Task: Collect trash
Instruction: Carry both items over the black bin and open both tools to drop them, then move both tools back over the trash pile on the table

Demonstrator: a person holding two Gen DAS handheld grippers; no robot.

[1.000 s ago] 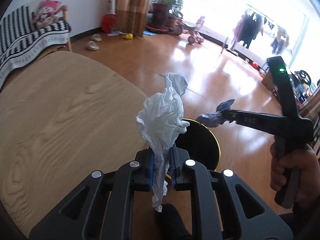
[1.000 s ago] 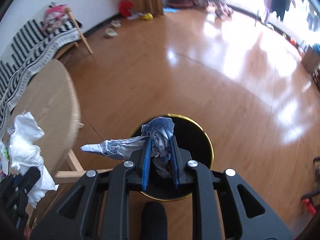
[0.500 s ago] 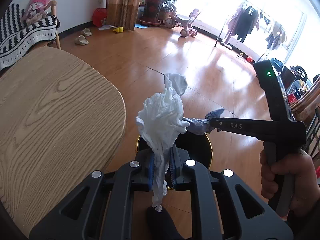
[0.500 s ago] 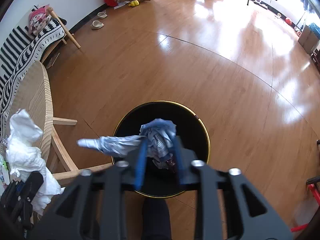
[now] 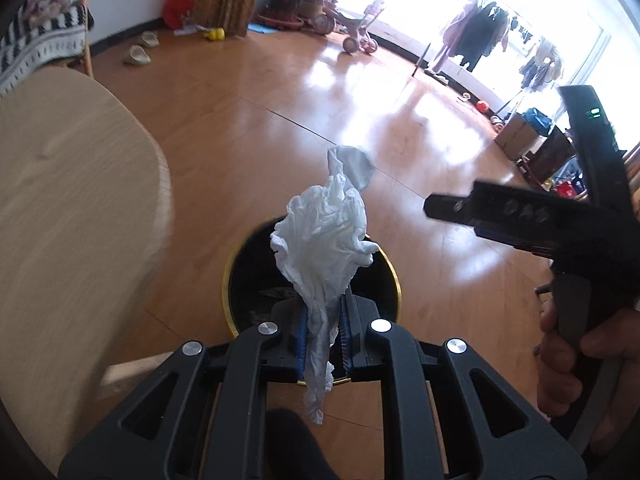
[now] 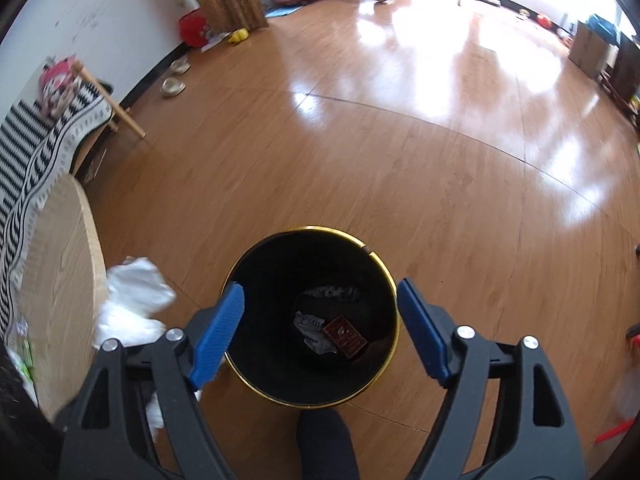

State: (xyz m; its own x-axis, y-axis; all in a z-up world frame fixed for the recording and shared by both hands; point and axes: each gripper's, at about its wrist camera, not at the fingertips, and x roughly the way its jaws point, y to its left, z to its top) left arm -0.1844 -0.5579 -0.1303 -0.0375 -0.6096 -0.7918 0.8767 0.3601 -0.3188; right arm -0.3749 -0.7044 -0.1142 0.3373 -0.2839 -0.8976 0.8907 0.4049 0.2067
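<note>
The bin [image 6: 312,320], black w/ a gold rim, is stood on bare wood floor [image 6: 400,160] just off the rounded edge of the wooden table [image 5: 60,200]; wide open floor is left beyond it and to the right. Above the bin mouth the right gripper [image 6: 320,332] is held, jaws opening, nothing between the blue pads [image 6: 218,332]. A white tissue [image 5: 324,248] is clamped in the left gripper [image 5: 323,332], its crumpled top sticking up past the tips, over the near rim of the bin.

Nearby: a toe of a dark shoe [image 6: 324,440] at the bin's near side, a striped blanket [image 6: 36,160] on a bench behind the table, slippers [image 6: 174,86] by the wall, far off.

Only the right view shows inside the bin: crumpled paper [image 6: 316,332] & a small red packet [image 6: 345,336] at the bottom. Only the left view shows the hand [image 5: 576,364] on the right gripper's handle
</note>
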